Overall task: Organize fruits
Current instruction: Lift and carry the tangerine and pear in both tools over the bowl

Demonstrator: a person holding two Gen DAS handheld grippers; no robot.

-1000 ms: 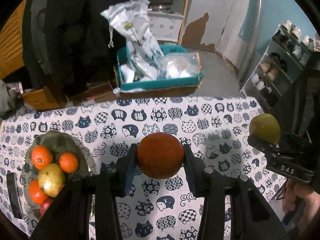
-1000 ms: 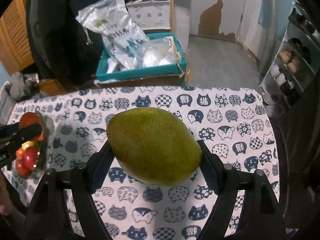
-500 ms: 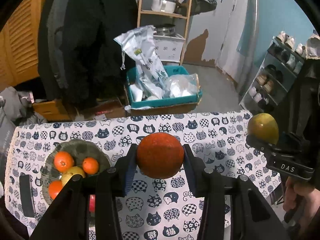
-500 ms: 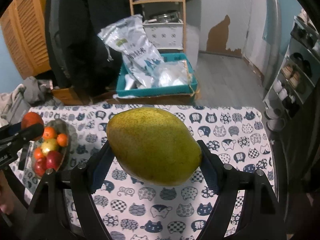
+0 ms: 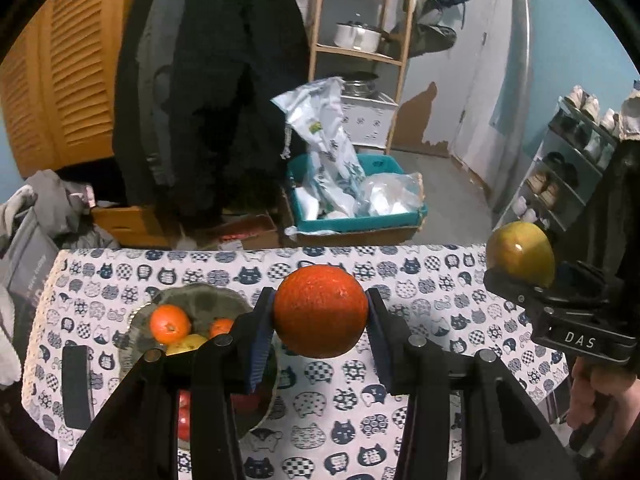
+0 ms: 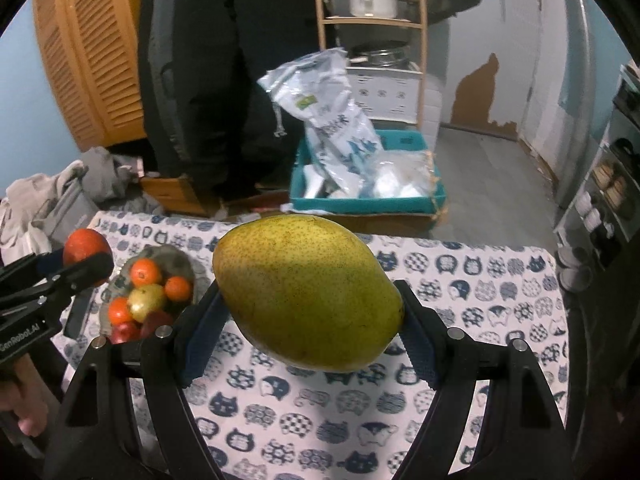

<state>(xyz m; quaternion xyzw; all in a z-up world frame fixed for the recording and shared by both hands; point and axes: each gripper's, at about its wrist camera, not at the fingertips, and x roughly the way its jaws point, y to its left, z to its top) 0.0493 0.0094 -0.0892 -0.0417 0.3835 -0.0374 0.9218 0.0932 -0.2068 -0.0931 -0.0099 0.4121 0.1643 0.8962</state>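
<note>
**Two fruits held above the worktop**

Left wrist view: left gripper (image 5: 320, 316) clamped on an orange (image 5: 321, 311), blue fingers (image 5: 261, 336) pressing both flanks; right gripper (image 5: 520, 276) off to the right, gripping the mango (image 5: 520, 254), hand (image 5: 600, 396) below it. Right wrist view only: mango (image 6: 308, 294) full-on, yellow-green, speckled, lying crosswise between the fingers (image 6: 200, 340). Bowl (image 6: 176, 258) at left on the cat-print worktop (image 6: 480, 288): small oranges (image 6: 145, 273), one yellow fruit (image 6: 147, 302), red ones (image 6: 124, 332). Left view's own fingers cover half that bowl (image 5: 208, 298). Dark flat object (image 5: 76, 386) beside the bowl. Beyond the worktop edge, teal box (image 5: 356, 222) of plastic bags on the floor, wooden shelf with pot (image 5: 356, 36).
</note>
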